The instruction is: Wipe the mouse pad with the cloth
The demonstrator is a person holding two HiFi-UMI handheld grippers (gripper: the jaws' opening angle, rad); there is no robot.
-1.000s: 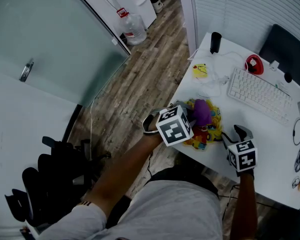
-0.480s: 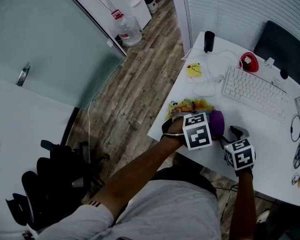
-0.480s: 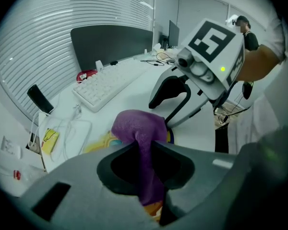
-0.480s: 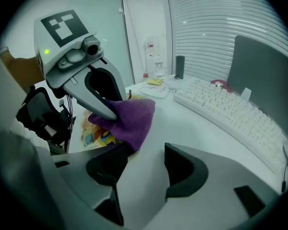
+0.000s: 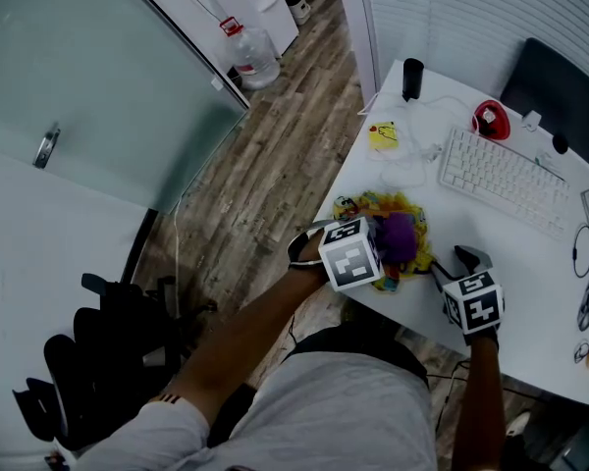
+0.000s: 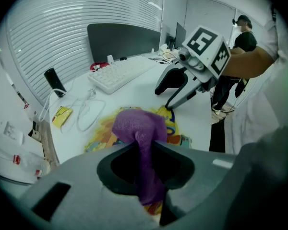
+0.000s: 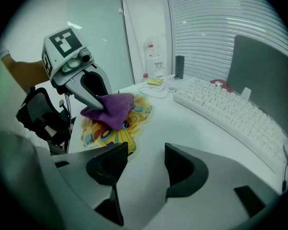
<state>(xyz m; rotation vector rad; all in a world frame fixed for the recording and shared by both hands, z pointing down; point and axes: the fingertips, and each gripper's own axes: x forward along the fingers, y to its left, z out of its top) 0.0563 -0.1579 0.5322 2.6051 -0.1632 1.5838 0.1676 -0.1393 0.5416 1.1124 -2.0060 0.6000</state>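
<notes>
Two grippers meet at the near edge of the white counter [image 5: 535, 283], in the lower middle of the head view. The left gripper [image 5: 385, 246] has its jaws closed on a purple cloth [image 6: 138, 124]. A pinched strip runs down between them, while the loose bulk bunches ahead of the tips and rests on the mouse pad [image 6: 97, 134]. That mouse pad is a thin, brightly printed sheet lying flat at the counter's corner, below and left of the keyboard [image 5: 506, 180].

The right gripper [image 7: 144, 169] has its jaws wide apart with nothing between them. In its own view only bare counter shows in the gap, with the pad's edge just beside the left-hand jaw. From the left gripper view its lower tip seems to touch the pad's far corner, though I cannot tell whether it presses there.

The cloth looks soft, light and limp, a fluffy weave that folds wherever it is pushed, so it should drag with some friction rather than slide. Holding it by a gathered fold, as here, leaves a wad in front to do the wiping, which seems the right place to grip. The pad looks thin, flexible and light, so a stroke could shift or ruck it, especially this near the counter's edge. It is probably better steadied by pressing down on a corner than by pinching it.
</notes>
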